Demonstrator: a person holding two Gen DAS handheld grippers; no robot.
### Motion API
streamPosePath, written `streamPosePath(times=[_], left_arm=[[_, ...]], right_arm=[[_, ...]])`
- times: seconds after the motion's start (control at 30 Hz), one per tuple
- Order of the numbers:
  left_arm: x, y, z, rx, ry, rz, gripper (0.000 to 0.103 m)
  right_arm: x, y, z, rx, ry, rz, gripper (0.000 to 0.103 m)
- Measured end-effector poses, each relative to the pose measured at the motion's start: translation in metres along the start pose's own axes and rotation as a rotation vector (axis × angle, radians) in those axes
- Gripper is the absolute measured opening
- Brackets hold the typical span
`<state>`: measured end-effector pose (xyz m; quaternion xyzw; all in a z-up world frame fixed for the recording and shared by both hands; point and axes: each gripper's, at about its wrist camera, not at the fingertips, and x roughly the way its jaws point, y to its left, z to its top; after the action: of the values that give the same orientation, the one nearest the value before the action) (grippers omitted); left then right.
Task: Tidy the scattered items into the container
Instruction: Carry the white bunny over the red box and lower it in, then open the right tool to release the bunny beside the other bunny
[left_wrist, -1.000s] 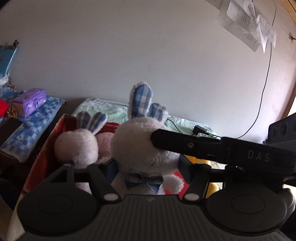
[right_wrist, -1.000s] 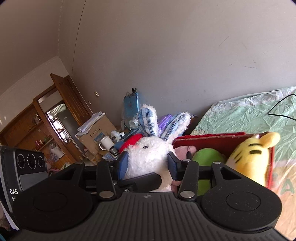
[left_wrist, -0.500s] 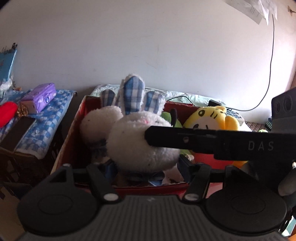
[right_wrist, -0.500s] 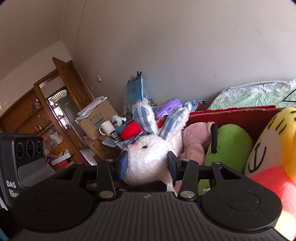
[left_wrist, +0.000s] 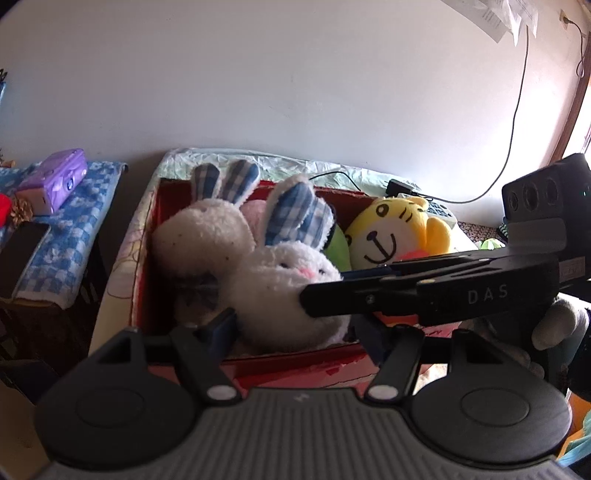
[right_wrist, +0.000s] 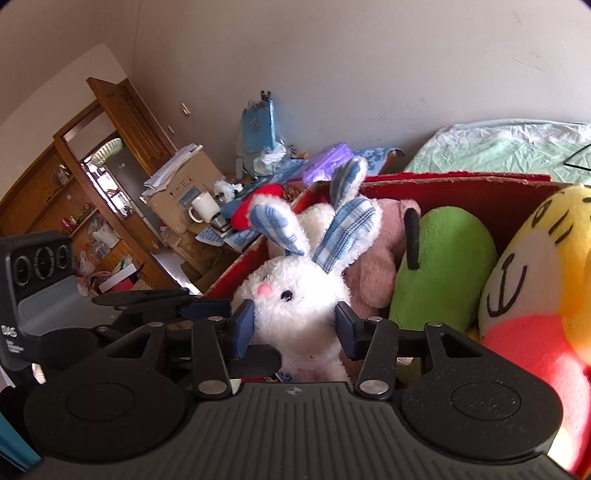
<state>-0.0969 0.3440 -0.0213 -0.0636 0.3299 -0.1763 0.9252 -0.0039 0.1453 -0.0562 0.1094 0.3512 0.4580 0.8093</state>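
A white plush bunny (left_wrist: 280, 280) with blue checked ears lies low inside the red box (left_wrist: 147, 258). My left gripper (left_wrist: 295, 328) is shut on its body. My right gripper (left_wrist: 325, 286) reaches in from the right and presses on its head. In the right wrist view the bunny (right_wrist: 299, 302) sits between the blue pads of the right gripper (right_wrist: 293, 328), whose jaws are easing open while the pads still touch the fur. The box (right_wrist: 461, 188) also holds a second white bunny (left_wrist: 203, 236), a pink plush (right_wrist: 373, 258), a green plush (right_wrist: 443, 266) and a yellow tiger plush (left_wrist: 388, 236).
Left of the box stands a side table with a blue checked cloth (left_wrist: 62, 236), a purple case (left_wrist: 55, 177) and a dark phone (left_wrist: 22, 254). A charger and cable (left_wrist: 399, 186) lie on the green sheet behind. A mug (right_wrist: 201, 206) and a cardboard carton (right_wrist: 184, 184) stand farther left.
Both grippers have come down with the bunny, from above the box's rim to inside it. The bunny has tipped over sideways. The tiger plush has come into the left wrist view.
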Motion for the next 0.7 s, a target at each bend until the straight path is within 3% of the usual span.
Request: streamPosePath(times=[0.23,0.43,0.7], left_arm=[[0.001,0.0,-0.001,-0.007,-0.001,0.011,0.069],[0.001,-0.003,-0.001,-0.009,0.004,0.008,0.071],[-0.009,-0.006,0.008,-0.021,-0.071,-0.018,0.082]], right_arm=[[0.013,-0.009,0.004,0.087,0.061,-0.016,0.052],[0.012,-0.01,0.003,0.126,0.082,-0.063,0.063],[-0.017,0.0,0.007,0.158,-0.01,-0.075,0.062]])
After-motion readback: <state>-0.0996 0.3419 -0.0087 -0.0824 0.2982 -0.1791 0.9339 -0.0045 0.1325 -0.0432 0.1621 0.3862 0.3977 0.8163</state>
